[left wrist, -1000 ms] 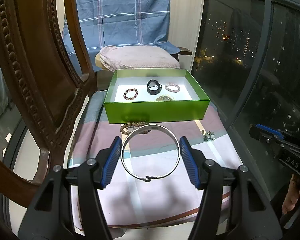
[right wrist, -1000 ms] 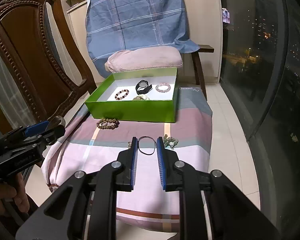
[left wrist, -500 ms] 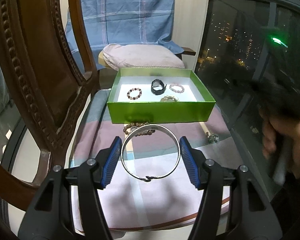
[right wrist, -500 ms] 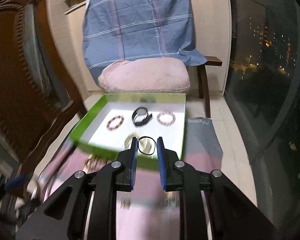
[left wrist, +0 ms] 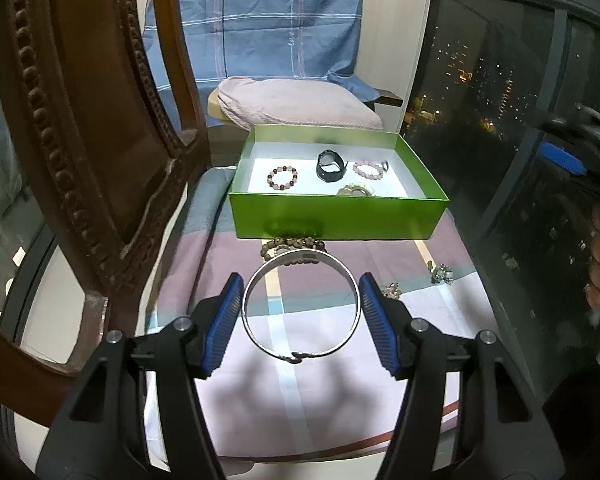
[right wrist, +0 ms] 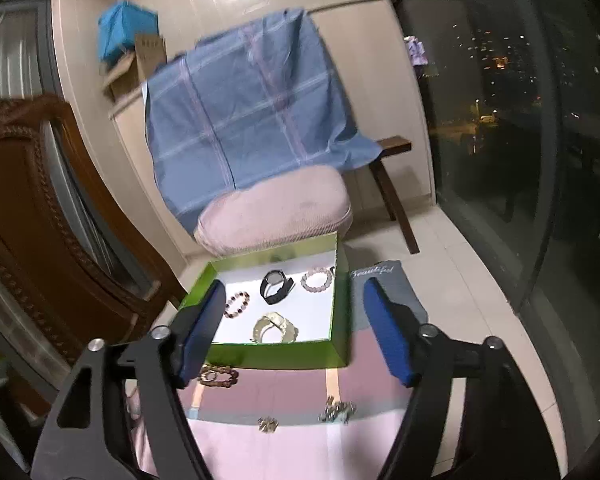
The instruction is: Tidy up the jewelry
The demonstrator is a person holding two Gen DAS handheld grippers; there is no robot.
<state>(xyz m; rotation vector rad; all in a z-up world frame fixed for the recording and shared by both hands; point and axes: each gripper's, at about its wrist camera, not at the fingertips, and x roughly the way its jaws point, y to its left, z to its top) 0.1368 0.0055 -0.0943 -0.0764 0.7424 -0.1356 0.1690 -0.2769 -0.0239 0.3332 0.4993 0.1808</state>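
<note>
Between my left gripper (left wrist: 300,312) jaws, low centre of the left view, sits the silver bangle (left wrist: 300,305), gripped across its width and held above the striped cloth (left wrist: 324,384). Green box (left wrist: 336,218) is mid-frame beyond, holding a beaded bracelet (left wrist: 283,177), black watch (left wrist: 331,165), pink bracelet (left wrist: 367,170) and a pale piece (left wrist: 355,190). Brown bead bracelet (left wrist: 296,246) lies just in front of the box wall; small charms (left wrist: 442,273) right of it. Right gripper (right wrist: 294,326) jaws are wide open, empty, above the box in the right view. Risk, my guess: the thin round bangle could pivot or pop out of the flat pads during the carry, or clip the near wall and shove the box.
</note>
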